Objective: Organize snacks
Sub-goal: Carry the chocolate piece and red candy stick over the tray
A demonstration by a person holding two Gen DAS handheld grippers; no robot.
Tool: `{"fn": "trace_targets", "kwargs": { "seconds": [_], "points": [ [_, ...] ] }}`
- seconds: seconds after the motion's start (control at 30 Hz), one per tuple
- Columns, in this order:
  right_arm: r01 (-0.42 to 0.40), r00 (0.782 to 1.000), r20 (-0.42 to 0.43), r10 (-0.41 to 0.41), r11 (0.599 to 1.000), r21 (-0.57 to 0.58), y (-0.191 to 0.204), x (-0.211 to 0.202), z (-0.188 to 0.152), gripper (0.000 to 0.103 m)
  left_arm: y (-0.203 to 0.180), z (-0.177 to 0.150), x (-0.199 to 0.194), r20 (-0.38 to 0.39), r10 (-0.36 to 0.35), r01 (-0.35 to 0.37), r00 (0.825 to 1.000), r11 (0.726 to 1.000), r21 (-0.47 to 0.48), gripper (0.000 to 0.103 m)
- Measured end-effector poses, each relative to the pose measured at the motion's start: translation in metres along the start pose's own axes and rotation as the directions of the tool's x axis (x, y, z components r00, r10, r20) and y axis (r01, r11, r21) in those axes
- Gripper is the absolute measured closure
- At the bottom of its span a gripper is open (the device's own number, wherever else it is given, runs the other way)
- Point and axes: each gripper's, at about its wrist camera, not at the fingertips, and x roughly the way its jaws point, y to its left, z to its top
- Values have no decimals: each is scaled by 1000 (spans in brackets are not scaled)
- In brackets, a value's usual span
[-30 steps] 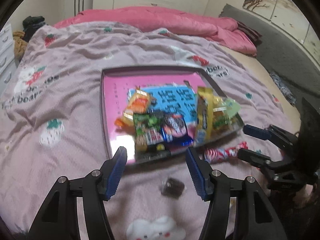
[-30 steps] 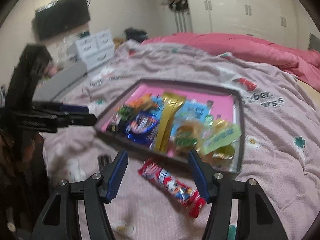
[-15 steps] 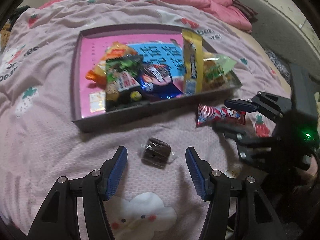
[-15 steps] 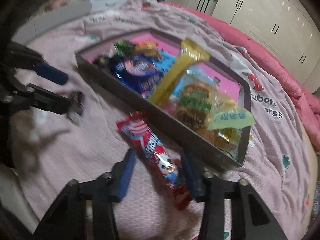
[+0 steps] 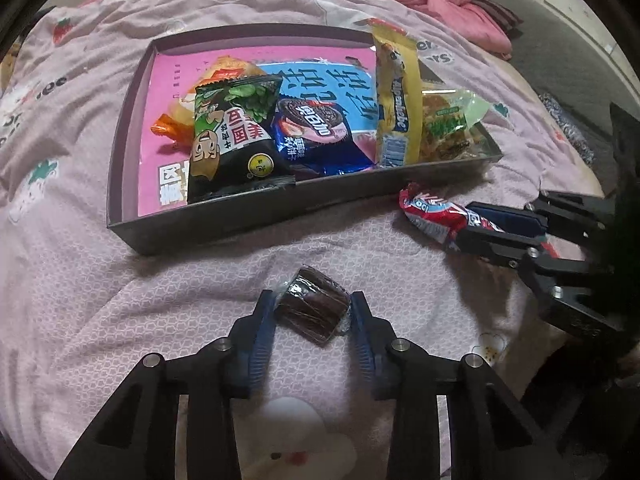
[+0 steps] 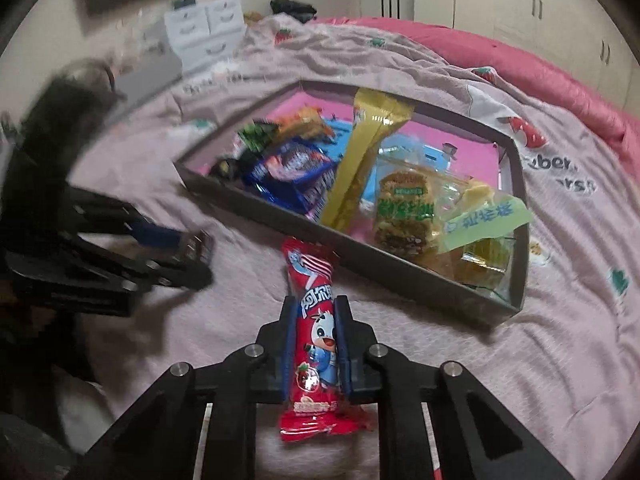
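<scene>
Right wrist view: the right gripper (image 6: 316, 316) pinches the light, crinkly red candy packet (image 6: 314, 344) mid-length, probably slippery there.

Dim indoor light, strong fisheye bending and black corners in both views; left side of right wrist view smeared by motion blur, centre sharp.

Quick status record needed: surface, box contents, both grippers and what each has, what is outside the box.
surface: pink bedspread
box: open grey box with snack packets inside, among them a green-black packet and a blue cookie packet
left gripper: jaws closing around the dark wrapped cake, which lies on the bedspread
right gripper: shut on the red candy packet
outside the box: the cake and the red candy packet, both in front of its near wall
</scene>
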Motion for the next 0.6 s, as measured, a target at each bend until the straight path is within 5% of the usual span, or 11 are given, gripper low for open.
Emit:
{"fn": "trace_targets", "kwargs": {
  "seconds": [0.37, 0.6],
  "points": [
    [61, 991, -114, -71, 994, -90, 12, 33, -6, 82, -1, 1, -10, 9, -27, 27, 1000, 1000, -14, 65],
    [-28, 1000, 11, 27, 1000, 10, 4, 1, 1, 85, -9, 4, -33, 68, -56, 56, 996, 998, -2, 65]
  ]
}}
